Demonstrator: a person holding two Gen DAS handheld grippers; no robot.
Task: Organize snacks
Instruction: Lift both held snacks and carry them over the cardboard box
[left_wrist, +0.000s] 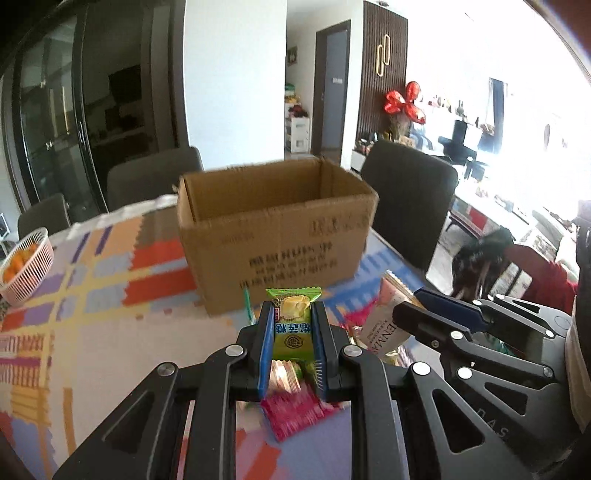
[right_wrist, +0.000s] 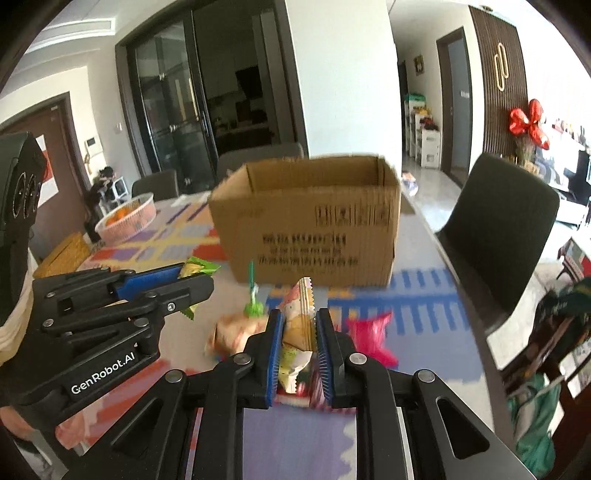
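Two snack packets held above the bench.
A green durian candy packet (left_wrist: 292, 325) is clamped in the left tool (left_wrist: 291, 317); an orange-white snack packet (right_wrist: 300, 321) is clamped in the right tool (right_wrist: 299, 325). An open cardboard box (right_wrist: 314, 229) is seen just ahead.

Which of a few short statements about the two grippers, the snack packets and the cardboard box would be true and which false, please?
1. The left gripper is shut on a green candy packet. True.
2. The right gripper is open and holds nothing. False: it is shut on a cream-and-orange snack packet.
3. The cardboard box stands upright with its top open. True.
4. The pink basket sits inside the box. False: it stands apart on the patterned tablecloth, holding orange fruit.
5. A pink wrapper lies on the table. True.
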